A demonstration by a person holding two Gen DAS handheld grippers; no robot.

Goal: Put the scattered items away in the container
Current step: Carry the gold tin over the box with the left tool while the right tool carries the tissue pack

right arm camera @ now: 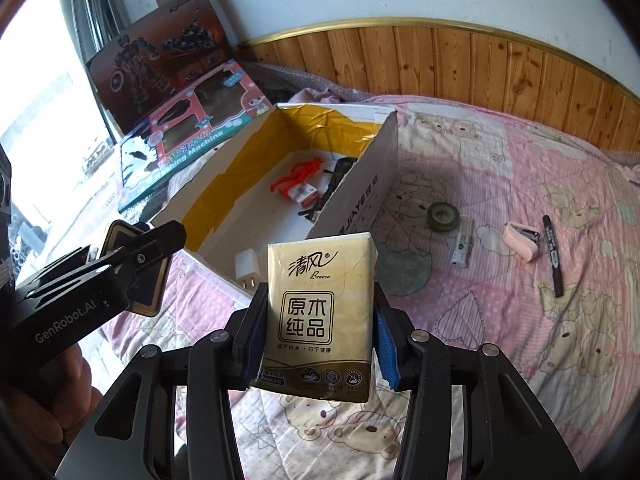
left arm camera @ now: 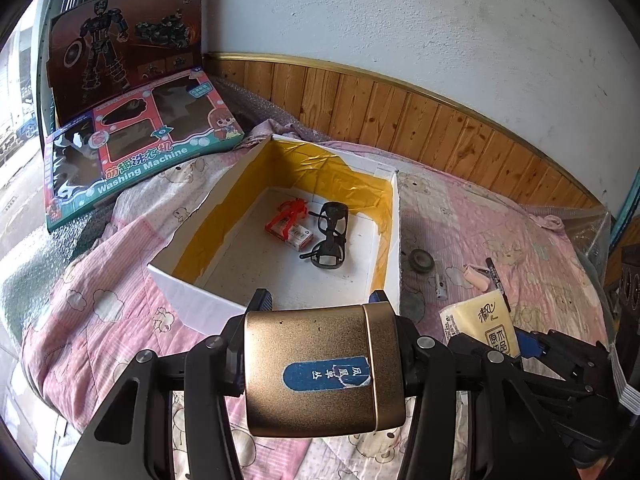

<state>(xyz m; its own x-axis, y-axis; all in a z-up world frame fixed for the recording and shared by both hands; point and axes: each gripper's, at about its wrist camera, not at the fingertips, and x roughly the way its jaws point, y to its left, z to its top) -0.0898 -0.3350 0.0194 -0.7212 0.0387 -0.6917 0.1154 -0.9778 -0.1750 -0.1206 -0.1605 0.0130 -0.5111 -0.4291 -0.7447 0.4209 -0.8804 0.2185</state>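
Left gripper (left arm camera: 318, 300) clamped on gold case (left arm camera: 320, 368), fingers pressing its two short sides; case lying flat btwn fingers, long axis across them, blue label facing up, cap end toward right finger

Right gripper (right arm camera: 320, 308) clamped on tissue pack (right arm camera: 320, 316), blue pads (right arm camera: 386, 344) squeezing its long edges; pack upright btwn fingers, long axis running fwd along them, printed face toward cam, top edge past fingertips

Just ahead of left fingertips: box (left arm camera: 200, 292), open top, yellow tape lining inner walls, long axis running away from fingers. In box, well fwd of tips: red item (left arm camera: 290, 218) lying on small pack (left arm camera: 294, 236), black glasses (left arm camera: 330, 240) just right of those, folded, long axis pointing away. White charger (right arm camera: 246, 270) in box near corner, just left of right gripper's left finger, seen in right wrist view only

On pink quilt (right arm camera: 500, 152) fwd-right of right fingers, outside box: tape roll (right arm camera: 442, 216), small clear item (right arm camera: 462, 246) touching roll, pink stapler (right arm camera: 522, 240), black marker (right arm camera: 552, 254) just beside stapler, long axis running fwd-back

Far left beyond box: two toy boxes (left arm camera: 136, 148) against wall
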